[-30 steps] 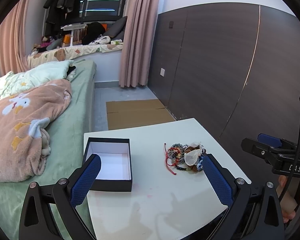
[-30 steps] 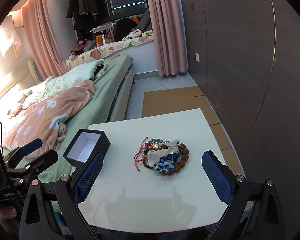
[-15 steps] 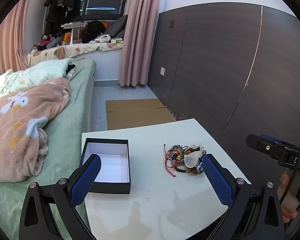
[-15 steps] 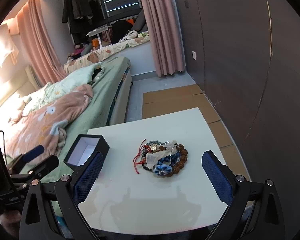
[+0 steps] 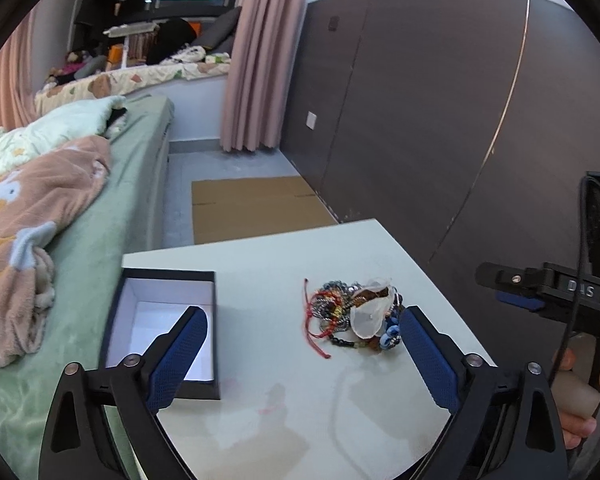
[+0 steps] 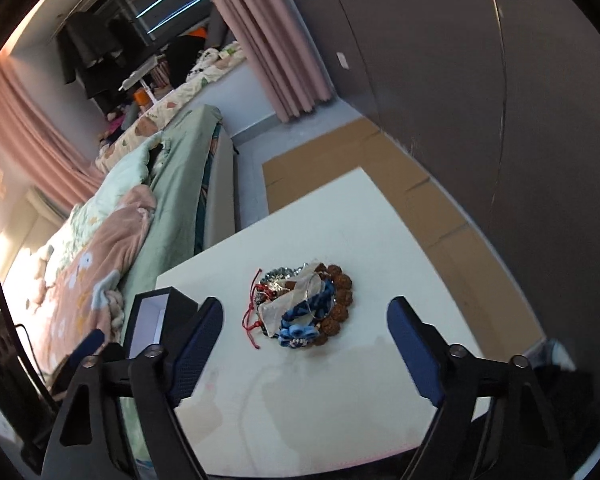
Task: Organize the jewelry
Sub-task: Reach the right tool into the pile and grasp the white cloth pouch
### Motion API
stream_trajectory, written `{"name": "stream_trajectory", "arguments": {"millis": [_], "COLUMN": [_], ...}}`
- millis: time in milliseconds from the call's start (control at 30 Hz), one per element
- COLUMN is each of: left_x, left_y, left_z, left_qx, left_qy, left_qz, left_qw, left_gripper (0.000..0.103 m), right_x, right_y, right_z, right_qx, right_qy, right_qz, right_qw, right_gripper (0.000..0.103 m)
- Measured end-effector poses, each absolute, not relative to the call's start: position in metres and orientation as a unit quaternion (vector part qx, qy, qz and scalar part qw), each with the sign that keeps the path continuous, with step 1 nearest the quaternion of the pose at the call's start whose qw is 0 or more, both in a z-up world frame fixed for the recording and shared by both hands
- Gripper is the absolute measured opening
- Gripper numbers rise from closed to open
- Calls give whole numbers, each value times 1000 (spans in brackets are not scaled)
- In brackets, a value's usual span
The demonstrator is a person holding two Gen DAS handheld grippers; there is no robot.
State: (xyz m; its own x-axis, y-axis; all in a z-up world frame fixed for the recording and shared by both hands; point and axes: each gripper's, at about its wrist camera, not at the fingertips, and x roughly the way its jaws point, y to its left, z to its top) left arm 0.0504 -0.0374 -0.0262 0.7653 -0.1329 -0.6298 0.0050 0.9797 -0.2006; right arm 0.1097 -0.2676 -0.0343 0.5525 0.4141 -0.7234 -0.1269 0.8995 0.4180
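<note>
On a white table [image 5: 284, 360] beside a bed: jewelry [image 6: 304, 306] heaped mid-table, well apart from the empty black box [image 5: 164, 332] at the left edge. Nothing sorted yet; approach step only. Left gripper [image 5: 302, 356] and right gripper [image 6: 306, 342] hovering short of the heap, jaws wide but closing, nothing between them. Next, probably: lowering onto one strand, pinching it free of the tangle.

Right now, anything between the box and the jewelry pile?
Nothing: bare white table separates box from pile, clearest in the left wrist view.
</note>
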Motion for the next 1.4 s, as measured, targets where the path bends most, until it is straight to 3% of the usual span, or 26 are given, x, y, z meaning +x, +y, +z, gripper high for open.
{"name": "stream_trajectory", "arguments": {"millis": [100,333,600,700,933,1167,1400], "left_x": [59,84,107,114,128,142,139], "left_y": [-44,-65,-76,-77,-70,-64,-63], "left_z": [-34,-58,-83,-87,-92,-95,-93], "left_qx": [-90,-93,-100,-100,-107,-120,-121], "left_qy": [351,381,405,409,412,418,413], "left_qz": [-47,-83,-101,-99,-97,-98,-105], "left_qw": [931,916,903,901,900,895,897], "left_gripper": [91,74,69,64,62,62,62], "right_x": [124,139,160,170,187,199,197], "right_y": [-272,-278,-271,-265,-247,-240,-247], "right_z": [-53,-68,-83,-93,-107,-121,-118], "right_qx": [190,229,243,249,244,252,257], "right_qy": [488,508,529,544,564,586,576], "right_qz": [157,147,148,155,158,161,156], "right_qw": [838,817,799,786,773,753,760], "right_gripper": [72,72,71,61,48,13,4]}}
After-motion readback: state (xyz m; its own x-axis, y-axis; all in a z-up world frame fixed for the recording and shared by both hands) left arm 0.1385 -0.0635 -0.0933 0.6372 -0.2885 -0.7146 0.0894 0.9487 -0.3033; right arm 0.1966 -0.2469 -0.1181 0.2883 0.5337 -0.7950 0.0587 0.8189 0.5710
